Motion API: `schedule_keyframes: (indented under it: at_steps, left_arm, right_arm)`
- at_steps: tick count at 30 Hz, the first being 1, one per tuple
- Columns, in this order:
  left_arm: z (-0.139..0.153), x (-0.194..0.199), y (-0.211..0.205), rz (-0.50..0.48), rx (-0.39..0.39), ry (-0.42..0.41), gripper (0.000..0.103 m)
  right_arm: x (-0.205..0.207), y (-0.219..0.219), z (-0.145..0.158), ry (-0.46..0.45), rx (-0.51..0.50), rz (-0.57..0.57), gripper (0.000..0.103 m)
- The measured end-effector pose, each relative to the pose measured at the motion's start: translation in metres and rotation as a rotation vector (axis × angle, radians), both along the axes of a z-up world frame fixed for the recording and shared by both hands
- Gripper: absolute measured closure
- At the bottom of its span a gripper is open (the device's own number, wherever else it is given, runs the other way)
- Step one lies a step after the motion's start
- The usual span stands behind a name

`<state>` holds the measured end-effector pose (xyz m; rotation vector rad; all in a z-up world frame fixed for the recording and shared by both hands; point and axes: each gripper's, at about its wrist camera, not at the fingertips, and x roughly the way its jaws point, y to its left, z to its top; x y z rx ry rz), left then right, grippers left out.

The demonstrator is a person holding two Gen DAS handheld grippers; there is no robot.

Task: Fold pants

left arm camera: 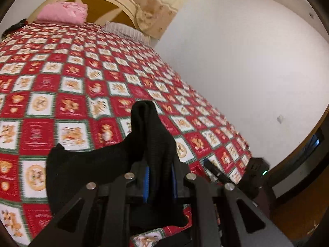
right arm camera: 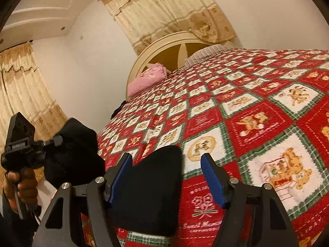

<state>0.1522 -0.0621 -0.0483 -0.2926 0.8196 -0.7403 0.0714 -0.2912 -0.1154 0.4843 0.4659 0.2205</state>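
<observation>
The left claw pinches the black pants, bunched toward twelve o'clock, while the right claw gapes around another fold.

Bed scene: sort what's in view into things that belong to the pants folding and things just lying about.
Part of the job:
- black pants
- left gripper, shut on the pants
- right gripper, open, with the pants between its fingers
- red quilt, the folding surface

Just lying about:
- pink pillow
- striped pillow
- curtain
</observation>
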Motion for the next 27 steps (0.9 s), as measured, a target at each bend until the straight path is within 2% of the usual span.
schedule_keyframes:
  at_steps: [5, 9, 12, 14, 18, 19, 21, 23, 27]
  left_arm:
    - [-0.028, 0.005, -0.039, 0.005, 0.143, -0.021, 0.086]
    - [-0.048, 0.002, -0.064, -0.003, 0.225, -0.032, 0.083]
    - [-0.047, -0.008, -0.079, -0.054, 0.187, -0.048, 0.074]
    - [-0.042, -0.018, -0.084, -0.119, 0.134, -0.047, 0.074]
    - [-0.029, -0.041, -0.081, -0.169, 0.139, -0.111, 0.074]
    - [-0.024, -0.048, -0.073, -0.165, 0.139, -0.131, 0.072]
    - [-0.020, -0.052, -0.062, -0.134, 0.141, -0.165, 0.050]
    - [-0.019, -0.055, -0.041, -0.068, 0.160, -0.205, 0.038]
    - [-0.031, -0.050, -0.005, 0.011, 0.177, -0.193, 0.038]
  right_arm:
    - [0.000, -0.021, -0.003, 0.015, 0.061, -0.072, 0.033]
    - [0.001, -0.033, -0.007, 0.035, 0.083, -0.117, 0.033]
    - [0.003, -0.038, -0.009, 0.049, 0.086, -0.138, 0.033]
    - [0.005, -0.040, -0.010, 0.053, 0.086, -0.146, 0.033]
    - [0.004, -0.041, -0.009, 0.046, 0.081, -0.146, 0.033]
    - [0.004, -0.040, -0.007, 0.040, 0.075, -0.140, 0.033]
    - [0.002, -0.037, -0.004, 0.024, 0.064, -0.128, 0.033]
    - [0.002, -0.031, -0.002, 0.020, 0.065, -0.098, 0.033]
    - [0.001, -0.006, 0.004, 0.016, 0.035, 0.006, 0.033]
